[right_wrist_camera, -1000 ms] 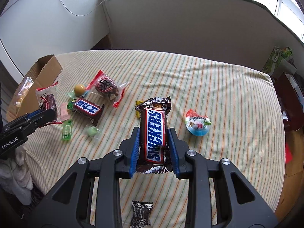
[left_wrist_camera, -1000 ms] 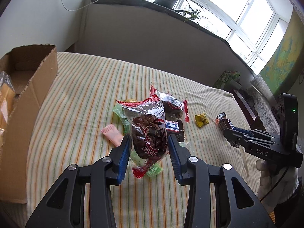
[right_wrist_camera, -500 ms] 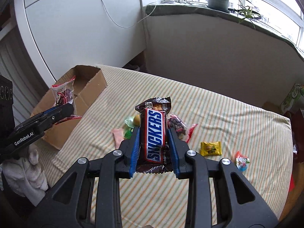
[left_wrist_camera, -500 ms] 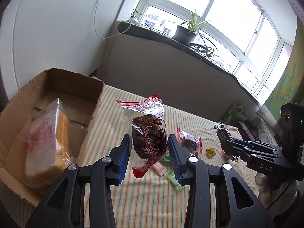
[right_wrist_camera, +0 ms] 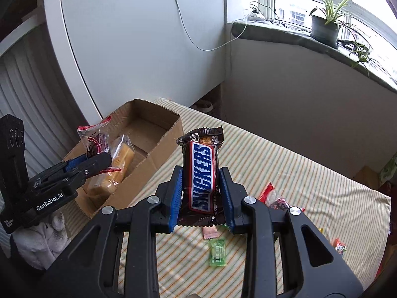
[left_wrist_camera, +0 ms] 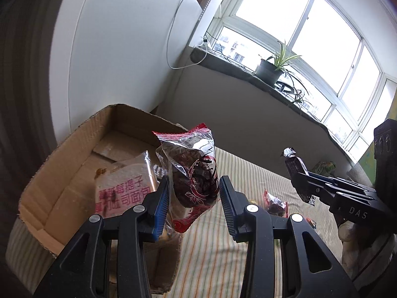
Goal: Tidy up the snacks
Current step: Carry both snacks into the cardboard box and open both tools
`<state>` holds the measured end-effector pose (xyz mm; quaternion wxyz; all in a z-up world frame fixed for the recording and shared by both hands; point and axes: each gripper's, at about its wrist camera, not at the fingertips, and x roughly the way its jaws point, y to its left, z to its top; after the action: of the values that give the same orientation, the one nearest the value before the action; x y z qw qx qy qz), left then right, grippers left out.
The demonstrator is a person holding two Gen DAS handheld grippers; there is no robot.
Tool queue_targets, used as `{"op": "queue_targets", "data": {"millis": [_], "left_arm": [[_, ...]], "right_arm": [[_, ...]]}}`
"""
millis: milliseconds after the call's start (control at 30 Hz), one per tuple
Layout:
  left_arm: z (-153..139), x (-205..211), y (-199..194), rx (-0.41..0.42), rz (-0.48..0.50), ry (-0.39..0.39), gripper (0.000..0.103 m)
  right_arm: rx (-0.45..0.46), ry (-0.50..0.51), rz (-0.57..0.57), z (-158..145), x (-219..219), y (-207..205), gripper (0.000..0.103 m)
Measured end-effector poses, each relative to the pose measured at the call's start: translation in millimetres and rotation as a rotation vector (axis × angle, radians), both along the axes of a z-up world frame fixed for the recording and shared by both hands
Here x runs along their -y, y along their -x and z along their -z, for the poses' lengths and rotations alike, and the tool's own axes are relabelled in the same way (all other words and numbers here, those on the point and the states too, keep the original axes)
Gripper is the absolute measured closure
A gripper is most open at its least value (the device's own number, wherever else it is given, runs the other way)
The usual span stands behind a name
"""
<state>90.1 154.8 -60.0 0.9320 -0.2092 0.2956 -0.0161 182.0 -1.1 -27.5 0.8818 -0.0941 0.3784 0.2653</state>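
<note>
My left gripper point(left_wrist_camera: 193, 186) is shut on a clear bag with red ends and dark fruit inside point(left_wrist_camera: 188, 154). It hangs above the open cardboard box point(left_wrist_camera: 74, 149), over a wrapped bread loaf point(left_wrist_camera: 121, 193) that lies in it. My right gripper point(right_wrist_camera: 201, 173) is shut on a Snickers bar point(right_wrist_camera: 203, 159), held upright above the striped tablecloth point(right_wrist_camera: 285, 164), to the right of the box point(right_wrist_camera: 153, 154). In the right wrist view the left gripper point(right_wrist_camera: 99, 159) and its bag point(right_wrist_camera: 93, 136) show over the box's near half.
Loose snacks lie on the cloth: a green candy point(right_wrist_camera: 217, 252), a pink packet point(right_wrist_camera: 210, 232), a red-ended bag point(right_wrist_camera: 275, 200) and a small sweet point(right_wrist_camera: 340, 247). The box sits at the table's left end, by a white wall. A window sill with a potted plant point(right_wrist_camera: 325, 27) runs behind.
Both grippers have swung left and risen, away from the snack pile toward the box. The dark-fruit bag now hangs over the box. Both grips are unchanged.
</note>
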Motion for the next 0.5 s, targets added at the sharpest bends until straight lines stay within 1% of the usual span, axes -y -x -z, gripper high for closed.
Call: {"op": "queue_targets", "data": {"millis": [67,200,333,433,500], "left_arm": [[1.5,-8.8,1.2,-0.003,-0.022,0.008,0.065],[3.6,-23.3,5.8,-0.003,-0.059,-0.002,0.065],[4.9,-33.5,10.1,-0.002,-0.103,-0.044,0.065],[7.1,-41.9,11.9,-0.01,-0.133,-0.06,0.065],[7.9,-44.2,12.4,-0.016,-0.151,-0.09,0.065]], "right_arm": [[0.002,0.0,-0.015,-0.2,-11.5,-2.4,0.073],[0.004,0.005,-0.05,2.5,-36.7,-6.8,0.073],[-0.004,0.006,-0.079,7.9,-62.4,-9.9,0.073],[-0.01,0.008,-0.095,12.6,-78.7,-13.5,0.073],[-0.017,0.013,-0.105,16.4,-88.0,-15.5,0.073]]}}
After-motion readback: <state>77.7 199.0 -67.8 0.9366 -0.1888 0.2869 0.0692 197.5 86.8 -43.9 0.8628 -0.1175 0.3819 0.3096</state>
